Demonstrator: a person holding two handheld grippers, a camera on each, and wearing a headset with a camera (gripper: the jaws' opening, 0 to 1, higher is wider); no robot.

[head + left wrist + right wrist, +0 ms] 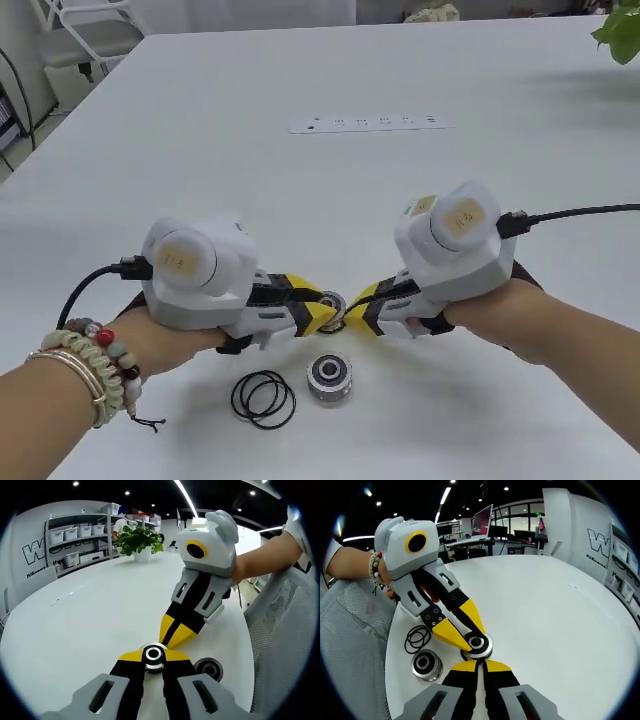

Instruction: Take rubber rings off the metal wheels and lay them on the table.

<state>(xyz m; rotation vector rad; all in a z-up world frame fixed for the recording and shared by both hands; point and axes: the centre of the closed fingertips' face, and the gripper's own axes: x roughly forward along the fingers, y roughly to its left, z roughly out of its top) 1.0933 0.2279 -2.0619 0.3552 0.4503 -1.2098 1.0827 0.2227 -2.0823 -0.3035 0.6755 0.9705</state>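
Observation:
My left gripper (318,310) is shut on a small metal wheel (333,303), held just above the white table (400,200). In the left gripper view the wheel (153,653) sits between the yellow jaw tips of that gripper (153,659). My right gripper (352,301) meets it from the other side, jaws together, tips touching the wheel's rim (480,643). Whether those tips pinch a rubber ring is hidden. A second wheel (329,376) stands on the table below. A few loose black rubber rings (263,398) lie beside it.
A white strip with sockets (365,124) lies flat at the table's middle. A potted plant (622,32) stands at the far right corner. A mesh chair back (285,630) is close to the table's near edge.

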